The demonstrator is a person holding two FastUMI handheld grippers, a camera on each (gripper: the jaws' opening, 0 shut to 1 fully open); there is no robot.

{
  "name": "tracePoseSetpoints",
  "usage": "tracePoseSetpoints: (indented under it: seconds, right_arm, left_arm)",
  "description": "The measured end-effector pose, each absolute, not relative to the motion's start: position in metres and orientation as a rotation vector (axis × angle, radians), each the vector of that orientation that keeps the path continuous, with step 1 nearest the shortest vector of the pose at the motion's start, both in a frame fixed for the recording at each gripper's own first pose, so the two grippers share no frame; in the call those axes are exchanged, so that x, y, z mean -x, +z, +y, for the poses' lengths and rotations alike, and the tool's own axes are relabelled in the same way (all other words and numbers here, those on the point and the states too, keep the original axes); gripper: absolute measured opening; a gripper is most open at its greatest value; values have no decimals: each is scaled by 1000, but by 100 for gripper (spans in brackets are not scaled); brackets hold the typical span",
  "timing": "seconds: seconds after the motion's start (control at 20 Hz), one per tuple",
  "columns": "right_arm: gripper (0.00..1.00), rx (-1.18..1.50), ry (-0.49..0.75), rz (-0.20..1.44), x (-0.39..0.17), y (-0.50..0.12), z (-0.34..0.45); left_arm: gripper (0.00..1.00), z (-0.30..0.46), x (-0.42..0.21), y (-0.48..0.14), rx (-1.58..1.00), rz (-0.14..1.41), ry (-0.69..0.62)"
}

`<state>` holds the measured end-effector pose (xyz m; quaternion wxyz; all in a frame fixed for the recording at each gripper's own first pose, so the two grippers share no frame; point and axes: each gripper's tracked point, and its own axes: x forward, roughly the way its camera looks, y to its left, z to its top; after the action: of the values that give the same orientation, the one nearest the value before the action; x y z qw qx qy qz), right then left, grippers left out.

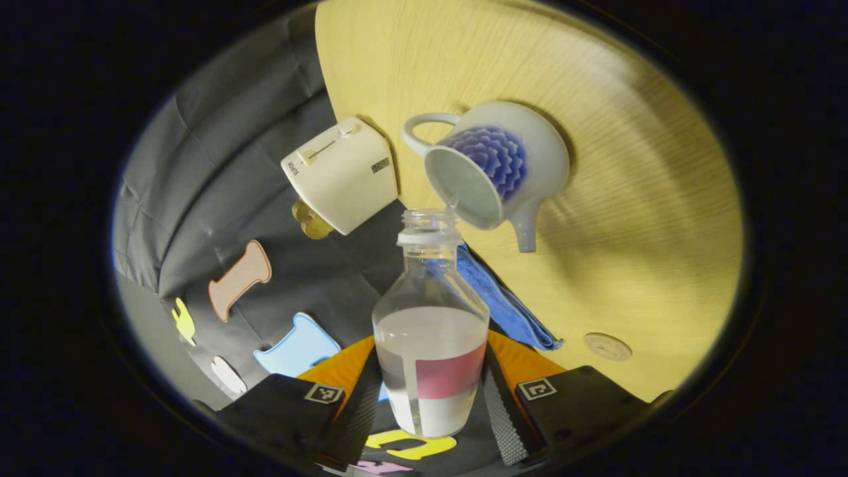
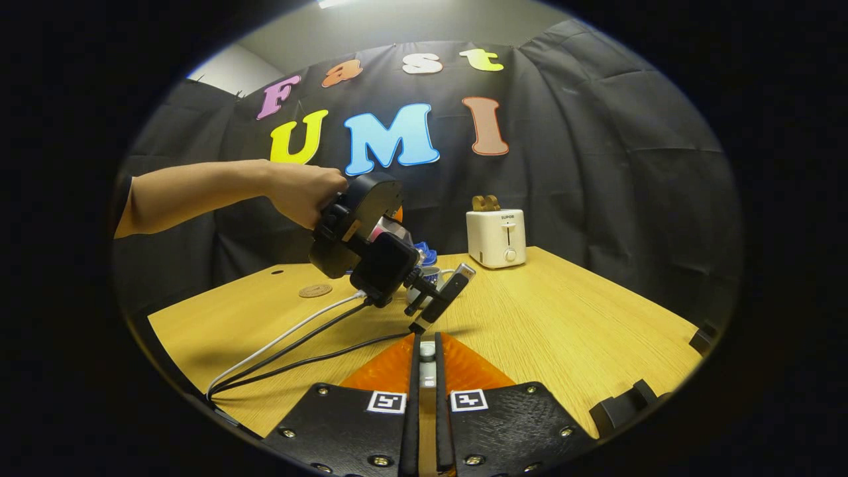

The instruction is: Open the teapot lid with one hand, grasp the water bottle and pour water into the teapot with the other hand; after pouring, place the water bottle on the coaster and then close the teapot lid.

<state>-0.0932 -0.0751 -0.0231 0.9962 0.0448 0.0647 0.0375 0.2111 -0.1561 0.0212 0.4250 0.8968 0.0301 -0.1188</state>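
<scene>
In the left gripper view my left gripper (image 1: 430,391) is shut on a clear water bottle (image 1: 430,331) with a red and white label, about half full. The bottle is tipped, its open mouth at the rim of the white teapot (image 1: 503,165) with a blue pattern. A thin stream of water runs into the lidless pot. In the right gripper view a hand holds that gripper (image 2: 371,252) tilted over the teapot (image 2: 430,275), which is mostly hidden. My right gripper (image 2: 427,354) is shut, above the table, on a small white piece that looks like the teapot lid (image 2: 427,348).
A round coaster (image 1: 607,346) (image 2: 315,290) lies on the wooden table (image 2: 563,318). A blue cloth (image 1: 510,305) lies near the teapot. A white toaster (image 2: 495,237) (image 1: 344,175) stands at the back edge. Cables (image 2: 291,344) trail across the table from the left gripper.
</scene>
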Motion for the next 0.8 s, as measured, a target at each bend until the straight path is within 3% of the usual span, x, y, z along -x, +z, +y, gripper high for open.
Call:
tracePoseSetpoints:
  seconds: [0.8]
  right_arm:
    - [10, -86, 79, 117, 92, -15, -72]
  left_arm:
    - [88, -152, -219, 11, -2128, 81, -349]
